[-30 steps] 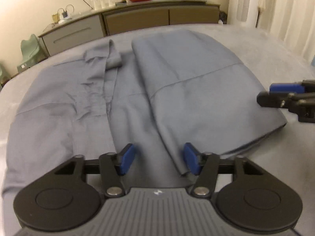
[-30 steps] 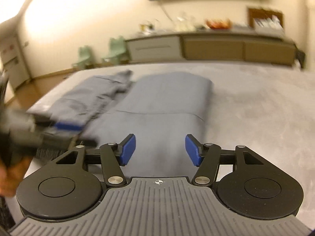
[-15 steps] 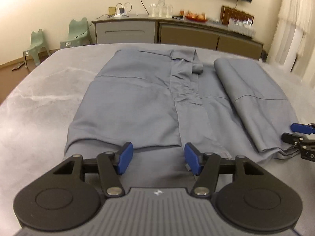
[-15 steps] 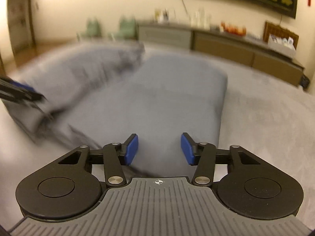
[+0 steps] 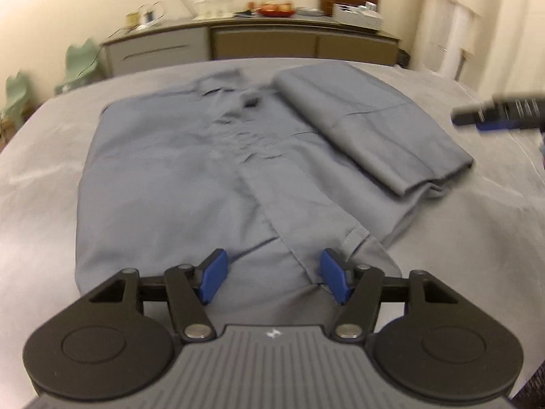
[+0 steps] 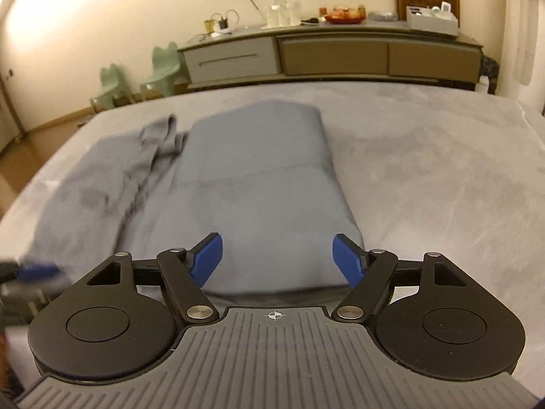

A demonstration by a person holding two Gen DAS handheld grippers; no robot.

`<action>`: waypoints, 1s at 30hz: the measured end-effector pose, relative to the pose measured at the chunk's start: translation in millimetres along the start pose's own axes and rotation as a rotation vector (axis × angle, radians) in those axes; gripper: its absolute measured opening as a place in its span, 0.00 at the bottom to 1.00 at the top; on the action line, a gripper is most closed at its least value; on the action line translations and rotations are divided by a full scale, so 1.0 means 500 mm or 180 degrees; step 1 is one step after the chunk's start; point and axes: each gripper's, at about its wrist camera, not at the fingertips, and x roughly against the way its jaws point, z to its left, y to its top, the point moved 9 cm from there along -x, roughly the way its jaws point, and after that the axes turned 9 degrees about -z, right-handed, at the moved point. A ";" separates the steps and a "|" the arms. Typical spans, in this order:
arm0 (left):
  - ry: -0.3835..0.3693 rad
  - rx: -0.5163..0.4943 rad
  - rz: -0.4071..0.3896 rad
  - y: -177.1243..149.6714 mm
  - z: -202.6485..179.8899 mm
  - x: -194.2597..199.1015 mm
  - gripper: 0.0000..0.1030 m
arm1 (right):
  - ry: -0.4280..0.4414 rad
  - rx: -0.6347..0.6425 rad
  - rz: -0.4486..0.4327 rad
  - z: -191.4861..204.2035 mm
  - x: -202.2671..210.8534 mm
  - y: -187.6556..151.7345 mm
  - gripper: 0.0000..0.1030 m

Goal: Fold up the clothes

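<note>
The left gripper [image 5: 270,277] tilts downward over the near hem of the grey-blue button-front cotton shirt [image 5: 177,170], its blue-padded jaws apart with nothing clamped between them. The right gripper [image 6: 277,260] also angles down, above the near end of the shirt's folded-over right side [image 6: 265,197]; its jaws have just been opening and stand wide, released, the cloth lying below them. The shirt lies flat on the grey mottled table [image 6: 425,177]. Only the left view shows the unfolded left half and placket; the right view sharply shows the long sideboard [image 6: 327,56].
</note>
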 end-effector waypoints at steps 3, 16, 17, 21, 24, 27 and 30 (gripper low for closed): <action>0.0026 0.0198 -0.0093 0.040 0.006 0.021 0.60 | -0.0013 0.0105 0.0087 -0.046 -0.013 0.026 0.83; -0.0219 -0.0242 0.0129 0.388 -0.223 -0.179 0.88 | 0.0347 0.0235 0.0123 -0.061 -0.106 0.009 0.07; -0.0205 -0.0268 0.0211 0.394 -0.238 -0.208 0.88 | 0.0311 0.0434 0.0010 -0.043 -0.089 0.018 0.05; -0.0391 -0.0466 0.0660 0.372 -0.303 -0.291 0.88 | 0.0247 0.1058 -0.0369 0.030 -0.029 0.035 0.05; -0.0325 -0.0952 0.0708 0.337 -0.321 -0.301 0.59 | 0.0288 0.1320 -0.0560 0.077 -0.008 0.038 0.05; -0.0318 -0.0917 0.0639 0.316 -0.282 -0.273 0.27 | 0.0374 0.1401 -0.0628 0.107 -0.003 0.038 0.05; -0.0454 -0.0565 0.0339 0.332 -0.220 -0.186 0.23 | 0.0635 0.1291 -0.0834 0.134 0.028 0.043 0.16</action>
